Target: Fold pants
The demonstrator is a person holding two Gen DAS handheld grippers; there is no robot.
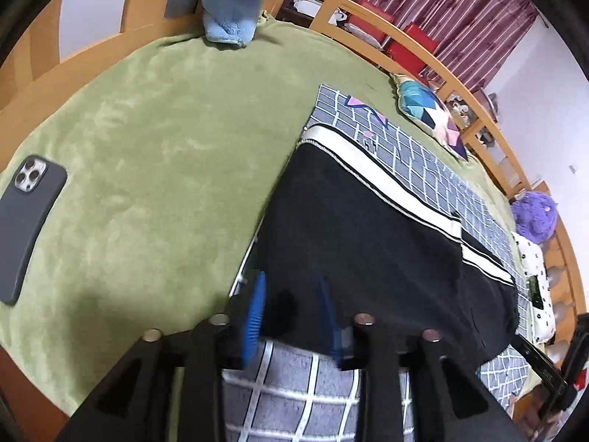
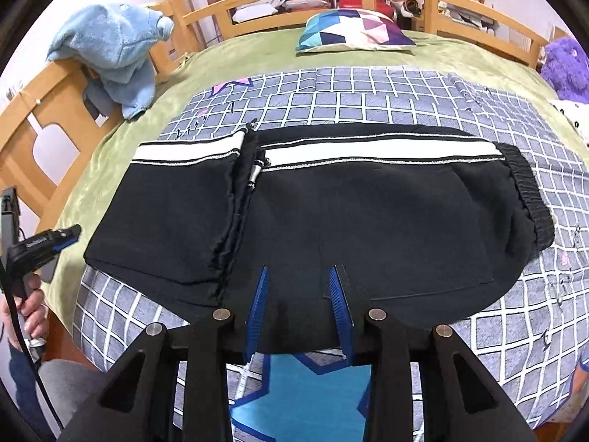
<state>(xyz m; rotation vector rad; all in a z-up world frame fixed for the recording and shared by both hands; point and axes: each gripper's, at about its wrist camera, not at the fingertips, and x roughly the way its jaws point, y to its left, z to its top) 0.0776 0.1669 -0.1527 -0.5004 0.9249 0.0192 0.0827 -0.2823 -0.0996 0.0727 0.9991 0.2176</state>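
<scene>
Black soft pants with a white side stripe [image 2: 305,202], folded over, lying flat on a grey checked blanket [image 2: 368,88] on the green bed [image 1: 147,140]. Left claw [image 1: 291,313] with blue fingers spread apart over the near pants edge, gripping nothing. Right claw [image 2: 300,305] open the same way, fingers on black cloth. Dark phone [image 1: 27,221] lying on the green cover, well apart from the pants.

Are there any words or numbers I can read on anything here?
None can be read.
Left gripper: pale lettering on its side, too blurred to read.
Grid blanket: small dark squiggles by the pink star, too small to tell.
Phone and pants: no writing shows.
</scene>
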